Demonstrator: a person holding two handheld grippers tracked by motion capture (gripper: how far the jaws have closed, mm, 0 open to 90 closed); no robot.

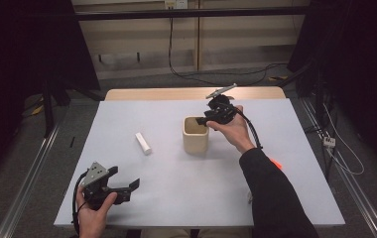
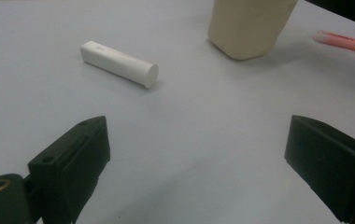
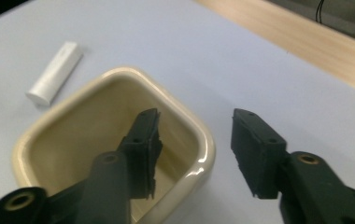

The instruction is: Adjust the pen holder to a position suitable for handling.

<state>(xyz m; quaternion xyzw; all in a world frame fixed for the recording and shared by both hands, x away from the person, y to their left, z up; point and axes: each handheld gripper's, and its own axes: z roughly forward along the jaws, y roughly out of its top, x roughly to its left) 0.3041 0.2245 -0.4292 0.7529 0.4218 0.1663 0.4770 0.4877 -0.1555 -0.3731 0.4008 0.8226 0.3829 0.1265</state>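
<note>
The right claw [image 3: 194, 154] straddles the cup's [image 3: 63, 116] near wall with jaws apart, seemingly poised to grip its rim, while the left claw [image 2: 199, 168], also apart and empty, waits low on the counter [image 1: 176, 183] facing the white stick [image 2: 119, 63].

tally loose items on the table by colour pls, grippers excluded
White: 1, the stick
Cream: 1, the square cup
Pink-orange: 1, the marker beside the cup
Total: 3
</note>
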